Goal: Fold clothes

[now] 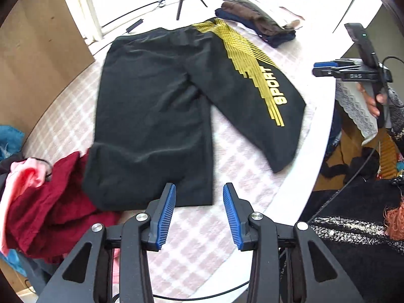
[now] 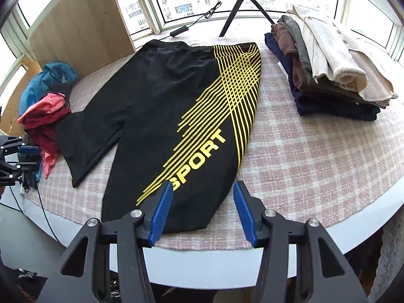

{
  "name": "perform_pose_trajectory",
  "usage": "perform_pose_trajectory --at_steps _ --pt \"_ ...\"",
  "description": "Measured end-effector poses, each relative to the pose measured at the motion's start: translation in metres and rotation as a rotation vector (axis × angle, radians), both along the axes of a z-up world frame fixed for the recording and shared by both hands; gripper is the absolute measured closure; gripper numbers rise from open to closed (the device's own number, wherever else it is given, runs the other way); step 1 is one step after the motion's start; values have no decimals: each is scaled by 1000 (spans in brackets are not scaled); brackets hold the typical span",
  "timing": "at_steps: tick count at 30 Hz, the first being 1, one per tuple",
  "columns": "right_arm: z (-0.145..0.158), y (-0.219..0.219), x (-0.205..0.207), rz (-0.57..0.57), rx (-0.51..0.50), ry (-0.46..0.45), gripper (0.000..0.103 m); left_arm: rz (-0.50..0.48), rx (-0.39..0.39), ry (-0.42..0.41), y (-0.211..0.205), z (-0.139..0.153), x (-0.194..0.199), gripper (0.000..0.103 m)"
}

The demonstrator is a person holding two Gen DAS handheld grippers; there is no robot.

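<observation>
With both the left gripper (image 1: pixel 199 212) and right gripper (image 2: pixel 203 212) held wide open and empty, only one layer of the black SPORT shorts (image 2: pixel 161 116) lying flat ahead might be pinched, so the fold is dragged askew.

Bay of white-framed windows (image 2: pixel 176 2), bright daylight, buildings beyond. Round white table (image 2: pixel 373 229) under pink-checked cloth (image 2: pixel 315 166). Bare plywood panel (image 2: pixel 80 22) at left. Black tripod (image 2: pixel 242 10) and cable on sill.

Shorts (image 2: pixel 161 116) lie spread on the table (image 2: pixel 315 156) ahead of the right gripper (image 2: pixel 203 212). A folded stack (image 2: pixel 325 65) sits ahead-right, a loose heap (image 2: pixel 45 116) ahead-left, a tripod (image 2: pixel 246 5) beyond.
</observation>
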State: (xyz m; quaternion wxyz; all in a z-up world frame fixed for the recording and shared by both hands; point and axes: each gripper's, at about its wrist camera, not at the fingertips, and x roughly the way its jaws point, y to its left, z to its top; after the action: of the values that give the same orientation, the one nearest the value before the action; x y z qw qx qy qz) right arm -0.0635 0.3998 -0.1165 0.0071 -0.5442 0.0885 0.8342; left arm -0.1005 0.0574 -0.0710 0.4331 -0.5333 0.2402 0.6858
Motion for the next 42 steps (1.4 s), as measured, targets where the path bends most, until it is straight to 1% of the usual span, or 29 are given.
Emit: perform_pose_trajectory --at_steps 1,3,5,6,8,10,11,12,14,15,17,18,19,20,21,23,25,28,31,34,35,36,37,38,42 --pt "-12 3 3 38 -3 -22 54 -18 4 -28 22 -9 13 63" --pt "-33 -1 5 117 -12 -54 54 -59 -18 -44 59 -30 42 63" --pt "-53 -5 7 196 -17 -81 54 -75 -32 -74 86 -46 60 63" --pt "-58 -9 7 235 -12 -84 54 -82 -38 -90 98 -54 68 63" --pt "-64 -17 7 319 -4 -81 54 -67 -55 -109 116 -63 75 63" --pt "-69 -25 8 403 2 -80 58 -26 -53 -111 122 -63 75 63" --pt "-68 -28 8 447 1 -86 89 -4 -51 -111 124 -63 75 63" --pt "-65 -29 8 475 -19 -85 99 14 -49 -102 123 -60 75 63" --pt "-45 -19 7 468 -127 -56 99 48 -47 -82 120 -52 76 63" --pt "-30 -13 8 466 -171 -27 99 66 -46 -72 119 -48 76 63" --pt "3 0 12 483 -236 39 97 82 -40 -56 117 -40 81 63" --pt "13 3 14 492 -246 46 86 90 -36 -49 117 -37 83 63" --pt "21 7 16 494 -255 58 65 97 -31 -44 118 -35 85 63" --pt "23 12 17 483 -250 79 57 101 -28 -42 120 -35 88 63" --pt "20 15 18 472 -221 92 53 100 -25 -41 124 -35 91 63" --pt "2 17 15 471 -152 51 53 89 -26 -48 135 -40 99 63" --pt "-16 13 17 465 -121 13 53 61 -28 -57 148 -45 108 63" --pt "-42 12 18 498 -132 -65 53 26 -28 -75 170 -56 119 63" --pt "-53 10 20 518 -206 -103 53 -8 -44 -69 184 -60 128 63" --pt "-56 -3 25 585 -232 -111 53 34 -40 -55 171 -54 124 63" --pt "-54 -7 26 604 -243 -107 55 49 -38 -51 167 -51 123 63" --pt "-49 -10 26 617 -258 -93 62 63 -36 -46 162 -49 121 63" --pt "-44 -12 27 630 -273 -78 86 78 -34 -42 157 -47 120 63" --pt "-39 -15 27 643 -288 -64 100 93 -33 -37 153 -44 118 63" --pt "-18 -26 29 695 -348 -6 100 152 -26 -19 135 -35 113 63"
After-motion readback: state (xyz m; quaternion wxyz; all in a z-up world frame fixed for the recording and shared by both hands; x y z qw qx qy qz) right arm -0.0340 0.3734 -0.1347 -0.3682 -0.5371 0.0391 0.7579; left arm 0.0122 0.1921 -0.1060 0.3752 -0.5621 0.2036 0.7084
